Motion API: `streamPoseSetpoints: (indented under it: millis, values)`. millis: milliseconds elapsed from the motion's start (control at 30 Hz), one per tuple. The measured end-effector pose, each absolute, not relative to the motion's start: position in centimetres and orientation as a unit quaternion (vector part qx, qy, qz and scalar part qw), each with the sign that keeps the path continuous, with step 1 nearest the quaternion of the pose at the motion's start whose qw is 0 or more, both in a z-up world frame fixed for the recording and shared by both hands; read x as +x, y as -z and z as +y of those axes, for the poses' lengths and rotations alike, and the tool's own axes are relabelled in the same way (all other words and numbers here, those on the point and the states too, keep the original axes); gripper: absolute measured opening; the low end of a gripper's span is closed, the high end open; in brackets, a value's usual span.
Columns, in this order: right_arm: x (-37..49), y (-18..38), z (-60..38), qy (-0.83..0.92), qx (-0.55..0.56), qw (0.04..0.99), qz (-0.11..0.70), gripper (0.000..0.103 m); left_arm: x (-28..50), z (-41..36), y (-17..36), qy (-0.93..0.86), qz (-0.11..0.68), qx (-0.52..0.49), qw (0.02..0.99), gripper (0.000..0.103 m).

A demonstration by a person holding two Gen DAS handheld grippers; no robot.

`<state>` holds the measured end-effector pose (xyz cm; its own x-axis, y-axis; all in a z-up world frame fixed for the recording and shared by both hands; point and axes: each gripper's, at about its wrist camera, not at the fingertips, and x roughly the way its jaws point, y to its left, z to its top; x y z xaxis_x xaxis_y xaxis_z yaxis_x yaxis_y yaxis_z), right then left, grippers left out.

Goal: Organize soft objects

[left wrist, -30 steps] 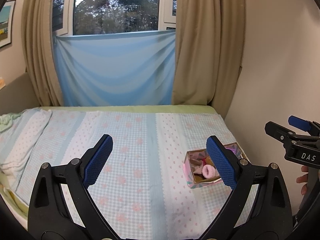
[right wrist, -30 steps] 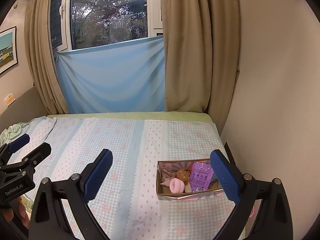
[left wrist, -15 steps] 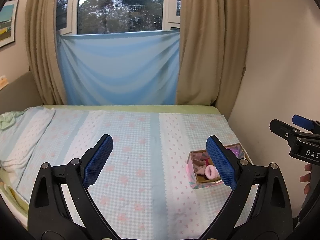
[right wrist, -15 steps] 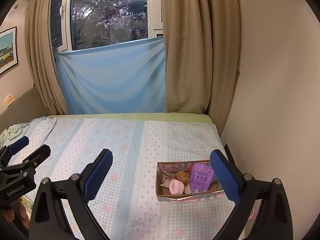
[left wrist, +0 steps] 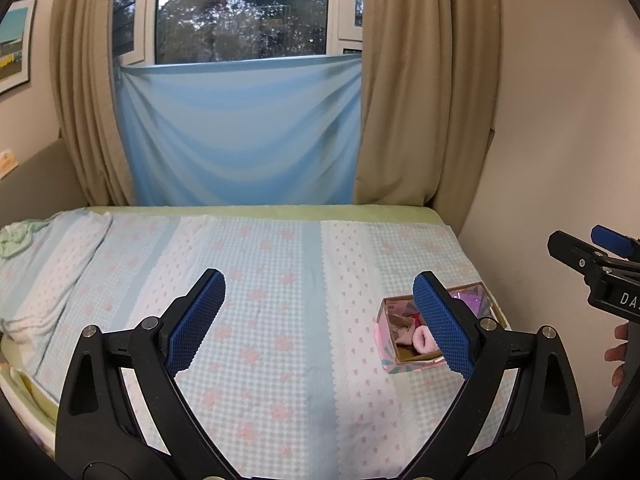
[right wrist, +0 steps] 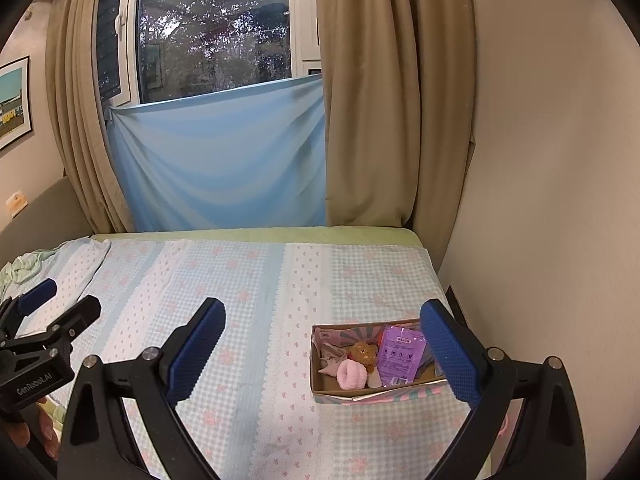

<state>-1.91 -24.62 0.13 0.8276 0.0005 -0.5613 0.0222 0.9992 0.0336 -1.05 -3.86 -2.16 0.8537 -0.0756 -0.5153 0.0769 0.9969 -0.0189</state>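
A small cardboard box (right wrist: 320, 394) with pastel sides sits on the bed near the right wall; it also shows in the left wrist view (left wrist: 386, 354). In it lie a pink fluffy roll (right wrist: 351, 374), a small brown plush bear (right wrist: 363, 354), a purple packet (right wrist: 400, 356) and pale cloth pieces (right wrist: 330, 354). My left gripper (left wrist: 318, 320) is open and empty, held above the bed left of the box. My right gripper (right wrist: 322, 350) is open and empty, held above the bed with the box between its fingers in view.
The bed has a light blue checked cover (left wrist: 260, 280) with pink flowers. A crumpled green cloth (left wrist: 16, 236) lies at its far left. A wall (right wrist: 540, 200) runs along the right side. Beige curtains (left wrist: 420, 100) and a blue sheet (left wrist: 240, 132) hang behind.
Both grippers have drifted slightly back and up, so the box looks a little farther away. Both stay open and empty.
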Motion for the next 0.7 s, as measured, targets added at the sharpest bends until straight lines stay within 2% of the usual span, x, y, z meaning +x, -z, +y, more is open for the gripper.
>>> streamPoseSetpoints:
  millis: [367, 700]
  values:
    - [-1.62, 0.04, -24.49, 0.007, 0.018, 0.956, 0.291, 0.097, -0.98, -3.53, 2.25, 0.035, 0.269, 0.004, 0.963, 0.095]
    - [-1.31, 0.13, -24.29, 0.008, 0.022, 0.955, 0.296, 0.097, -1.14, -4.48, 2.43, 0.026, 0.252, 0.032, 0.967, 0.102]
